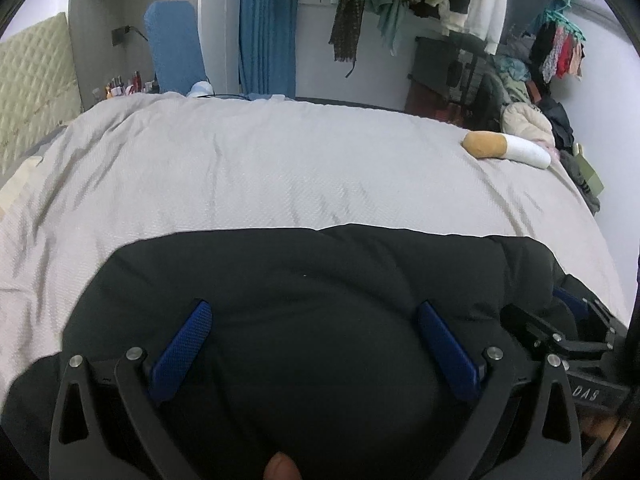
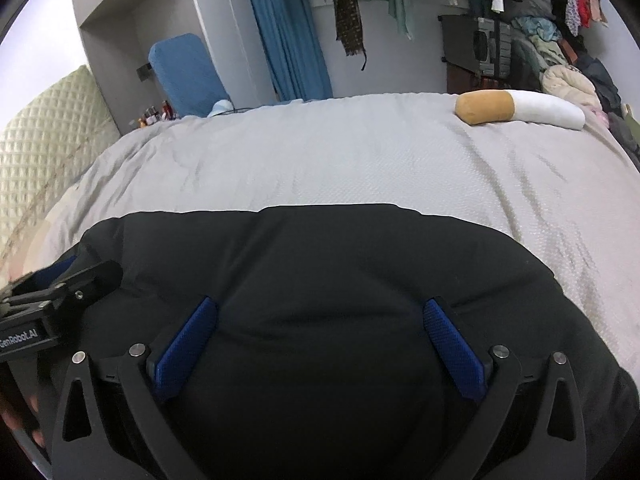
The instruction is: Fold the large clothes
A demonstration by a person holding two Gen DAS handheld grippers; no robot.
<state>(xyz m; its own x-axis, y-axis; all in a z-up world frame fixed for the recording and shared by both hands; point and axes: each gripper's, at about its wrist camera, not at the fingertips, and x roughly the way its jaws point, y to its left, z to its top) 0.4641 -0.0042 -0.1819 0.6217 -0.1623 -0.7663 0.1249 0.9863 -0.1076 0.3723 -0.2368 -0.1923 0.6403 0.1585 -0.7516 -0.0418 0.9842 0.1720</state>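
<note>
While both grippers gape, black garment lies broadside across bed.

Puffy black garment, folded flat on grey bedspread

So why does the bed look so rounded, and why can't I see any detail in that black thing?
Left wrist view: the fisheye lens bows the grey bedspread into a dome and darkens the corners. Both views: soft, even light with faint crease shadows; the black garment swallows it, so its folds barely show. Right wrist view: same bulge, with the cigarette-shaped cushion still fairly sharp.
</note>
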